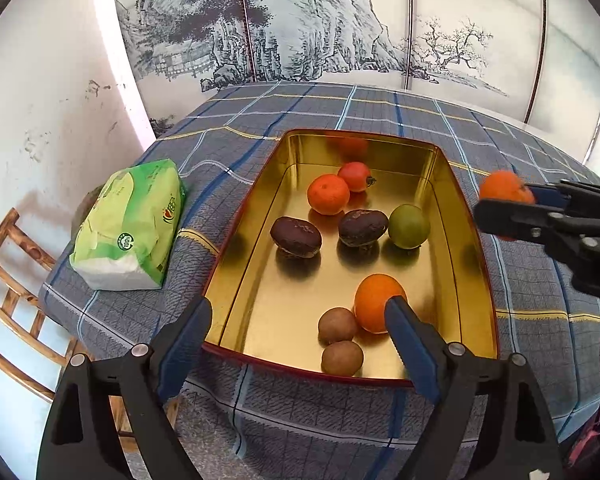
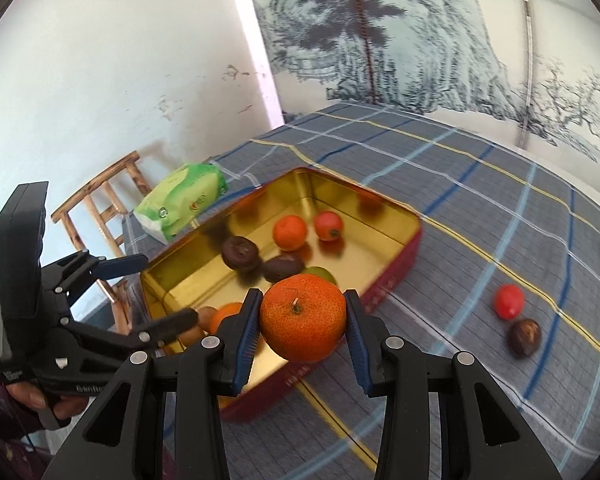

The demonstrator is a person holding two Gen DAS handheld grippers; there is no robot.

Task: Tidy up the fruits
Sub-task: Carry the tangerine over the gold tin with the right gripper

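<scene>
Right claw (image 2: 302, 330): clamped on tangerine (image 2: 303, 322), carried above tin (image 2: 396, 256) edge for deposit. Left claw (image 1: 296, 344): wide open, empty, over tin's near end. Table (image 2: 480, 208): two fruits outstanding.

In the right wrist view, the held tangerine (image 2: 303, 322) hides most of the green fruit (image 2: 320, 273) in the tin (image 2: 396, 276). The two fruits on the surface (image 2: 460, 208), red (image 2: 509, 301) and dark (image 2: 524, 336), are motion-blurred. In the left wrist view, the chair (image 1: 8, 280) is cut off by the picture's edge.

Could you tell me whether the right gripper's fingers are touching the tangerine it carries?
Touching: in the right wrist view, both blue fingers of the right gripper press the sides of the tangerine.
</scene>
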